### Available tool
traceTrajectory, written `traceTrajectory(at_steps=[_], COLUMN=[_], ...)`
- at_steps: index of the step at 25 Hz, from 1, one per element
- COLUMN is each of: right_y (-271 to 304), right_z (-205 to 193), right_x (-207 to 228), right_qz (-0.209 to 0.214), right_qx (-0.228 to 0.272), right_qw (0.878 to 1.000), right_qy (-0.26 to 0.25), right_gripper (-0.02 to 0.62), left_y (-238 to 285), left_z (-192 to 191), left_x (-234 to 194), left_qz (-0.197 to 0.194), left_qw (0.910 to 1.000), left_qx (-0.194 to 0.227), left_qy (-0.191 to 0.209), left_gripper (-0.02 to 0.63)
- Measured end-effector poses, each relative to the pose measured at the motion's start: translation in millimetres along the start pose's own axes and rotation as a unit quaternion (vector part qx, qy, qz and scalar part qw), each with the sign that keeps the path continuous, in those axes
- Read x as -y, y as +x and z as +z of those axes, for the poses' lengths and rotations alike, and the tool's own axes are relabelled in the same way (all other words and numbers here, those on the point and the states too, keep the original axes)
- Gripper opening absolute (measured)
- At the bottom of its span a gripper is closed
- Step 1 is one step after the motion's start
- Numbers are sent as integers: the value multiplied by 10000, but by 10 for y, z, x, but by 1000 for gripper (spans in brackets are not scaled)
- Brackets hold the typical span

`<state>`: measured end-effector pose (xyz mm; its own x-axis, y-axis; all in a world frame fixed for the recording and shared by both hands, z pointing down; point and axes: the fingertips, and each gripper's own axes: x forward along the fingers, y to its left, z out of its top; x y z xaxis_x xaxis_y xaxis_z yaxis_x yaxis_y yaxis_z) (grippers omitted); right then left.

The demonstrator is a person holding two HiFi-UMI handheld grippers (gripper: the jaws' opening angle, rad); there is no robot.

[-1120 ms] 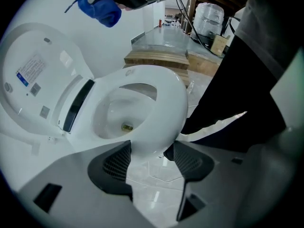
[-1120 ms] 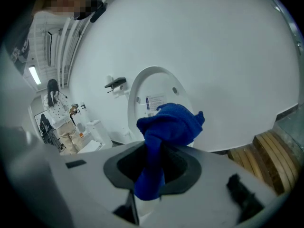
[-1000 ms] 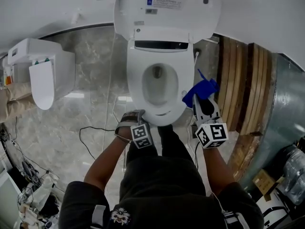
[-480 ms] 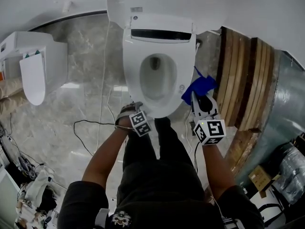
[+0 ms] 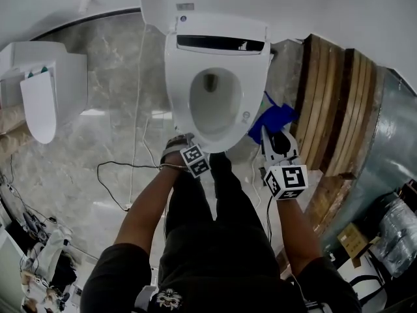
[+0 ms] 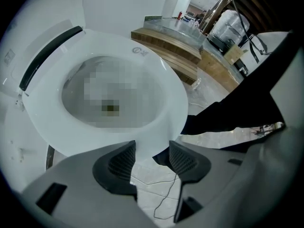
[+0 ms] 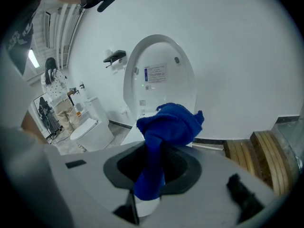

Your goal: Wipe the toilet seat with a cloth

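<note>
The white toilet seat (image 5: 179, 100) lies down on the bowl, its lid raised behind it. My left gripper (image 5: 190, 150) points straight down at the seat's front edge. In the left gripper view the seat (image 6: 52, 122) fills the frame, and its front rim reaches into the gap of the left gripper (image 6: 152, 148). Those jaws have just been closing, and the pads do not press on the rim. To the right of the bowl my right gripper (image 5: 270, 132) is shut on a bunched blue cloth (image 5: 273, 117). The cloth (image 7: 168, 122) sticks up out of the right gripper (image 7: 154, 156).
A second white toilet (image 5: 42, 96) stands at the left. Wooden steps (image 5: 332, 109) run along the right of the bowl. A black cable (image 5: 114, 175) lies on the marble floor. The person's legs stand just in front of the bowl. A bystander (image 7: 52, 89) stands far off.
Both grippers have sunk lower. The left one has come down onto the seat's front edge, while the right one still grips the cloth beside the bowl.
</note>
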<state>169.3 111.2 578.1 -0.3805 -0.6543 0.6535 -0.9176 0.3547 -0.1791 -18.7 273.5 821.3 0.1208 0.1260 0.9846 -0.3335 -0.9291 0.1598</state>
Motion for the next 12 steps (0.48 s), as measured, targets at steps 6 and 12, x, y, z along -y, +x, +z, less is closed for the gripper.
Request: traceTrajectory(at_steps=[6,12], right_y=[49,196], right_z=[-61,-164], right_x=[-10,-95], right_qz=[8,42], right_qx=[-117,-278], right_qw=[9999,9994], right_qy=[-52,-190], right_gripper=[78,78], left_y=[1,-324], left_z=[3,129], left_x=[-46,-89], left_qz=[101,-4], left_qw=[9999,9922], left_qx=[114,874], left_qy=[80,-892], left_gripper=[193,178])
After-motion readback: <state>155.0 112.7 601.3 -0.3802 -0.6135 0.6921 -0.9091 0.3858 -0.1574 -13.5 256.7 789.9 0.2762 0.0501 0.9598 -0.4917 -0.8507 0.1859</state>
